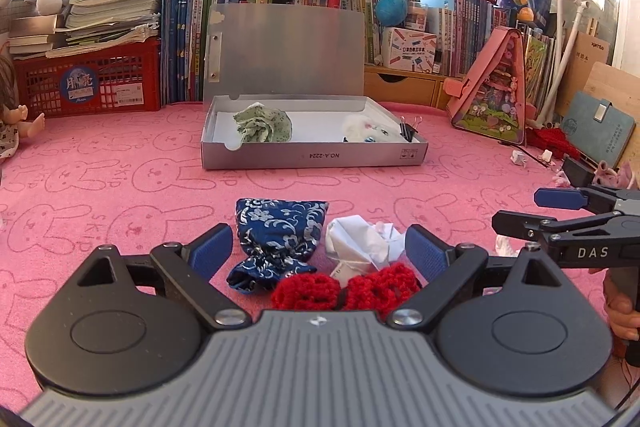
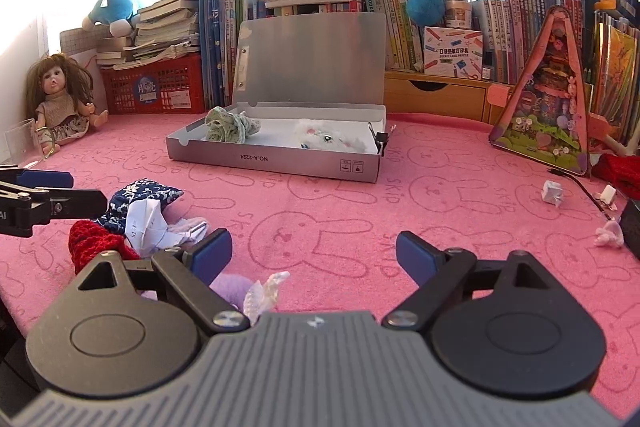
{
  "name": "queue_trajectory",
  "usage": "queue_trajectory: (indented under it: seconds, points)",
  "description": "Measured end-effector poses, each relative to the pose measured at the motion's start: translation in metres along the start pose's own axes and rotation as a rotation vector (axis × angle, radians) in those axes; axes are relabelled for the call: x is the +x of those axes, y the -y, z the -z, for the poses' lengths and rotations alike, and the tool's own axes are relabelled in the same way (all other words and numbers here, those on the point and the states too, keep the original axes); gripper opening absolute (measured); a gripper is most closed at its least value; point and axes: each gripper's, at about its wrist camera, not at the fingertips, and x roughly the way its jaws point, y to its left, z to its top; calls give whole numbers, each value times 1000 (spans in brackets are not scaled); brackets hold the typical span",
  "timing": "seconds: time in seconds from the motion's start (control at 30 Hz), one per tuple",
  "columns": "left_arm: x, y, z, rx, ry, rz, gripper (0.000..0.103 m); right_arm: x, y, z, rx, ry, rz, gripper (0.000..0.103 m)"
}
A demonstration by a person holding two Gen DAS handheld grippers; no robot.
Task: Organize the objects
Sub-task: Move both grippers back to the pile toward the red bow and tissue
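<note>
Both the left gripper point(image 1: 319, 247) and right gripper point(image 2: 314, 253) gape empty short of the silver box point(image 1: 316, 157), with a blue pouch point(image 1: 276, 235), crumpled paper point(image 1: 362, 241) and red knit point(image 1: 344, 287) between.

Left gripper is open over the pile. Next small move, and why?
Probably ease the left gripper down and close on the blue pouch. Its jaws are open and empty, the pouch lies between them on top of the pile, and the open box ahead already holds sorted items.
</note>
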Motion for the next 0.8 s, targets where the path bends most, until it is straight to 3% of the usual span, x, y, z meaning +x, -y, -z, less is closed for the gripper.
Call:
queue_trajectory:
  seconds: [0.17, 0.3, 0.47, 0.8]
  points:
    - [-11, 13, 17, 7, 4, 0, 95, -13, 3, 11, 29, 0, 48, 93]
    - [-8, 20, 27, 19, -20, -58, 95, -19, 5, 19, 56, -15, 51, 88]
    - [-3, 22, 32, 4, -33, -34, 94, -24, 1, 33, 61, -36, 53, 85]
    - [12, 23, 40, 9, -63, -57, 90, -16, -11, 42, 56, -44, 57, 79]
